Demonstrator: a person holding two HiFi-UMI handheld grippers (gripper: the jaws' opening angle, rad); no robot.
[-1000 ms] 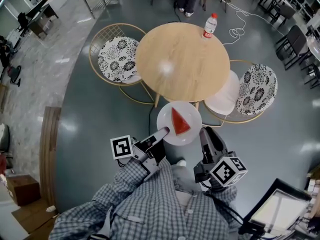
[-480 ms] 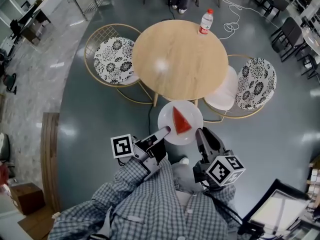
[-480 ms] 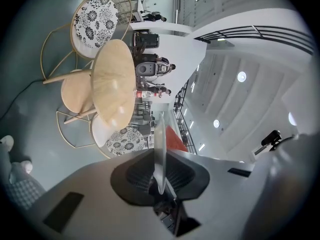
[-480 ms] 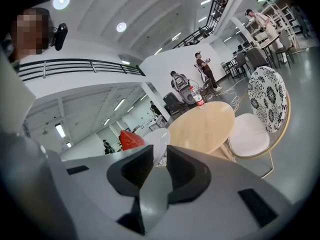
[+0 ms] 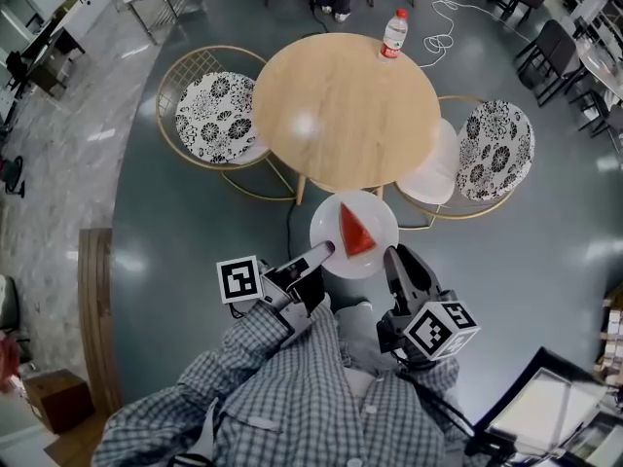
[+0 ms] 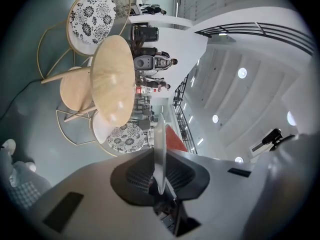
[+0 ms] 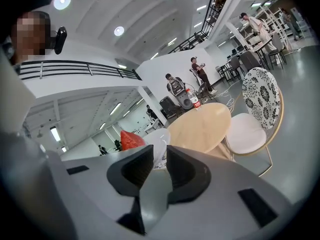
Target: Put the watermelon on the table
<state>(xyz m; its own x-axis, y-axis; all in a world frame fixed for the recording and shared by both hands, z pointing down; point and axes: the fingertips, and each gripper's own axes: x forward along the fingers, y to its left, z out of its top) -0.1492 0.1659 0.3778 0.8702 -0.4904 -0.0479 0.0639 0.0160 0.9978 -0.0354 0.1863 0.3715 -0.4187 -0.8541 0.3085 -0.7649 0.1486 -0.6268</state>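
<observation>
A red watermelon wedge (image 5: 355, 232) lies on a white plate (image 5: 375, 212) that hangs in the air just short of the round wooden table (image 5: 341, 115). My left gripper (image 5: 326, 250) is shut on the plate's near left rim. In the left gripper view the plate (image 6: 160, 134) stands edge-on between the jaws of that gripper (image 6: 160, 159), with the wedge (image 6: 172, 139) beyond. My right gripper (image 5: 394, 257) hovers by the plate's near right edge. In the right gripper view this gripper (image 7: 160, 156) is open and holds nothing. The plate (image 7: 159, 146) and the wedge (image 7: 131, 140) show past it.
A water bottle (image 5: 393, 33) stands at the table's far edge. A patterned wire chair (image 5: 214, 115) is on the left, another (image 5: 496, 149) on the right, and a white seat (image 5: 433, 178) tucks under the table's near right. A person stands beyond the table.
The head view has drifted a little, so the table and bottle sit slightly further left. The plate stays in the left gripper's grip. The right gripper stays beside the plate.
</observation>
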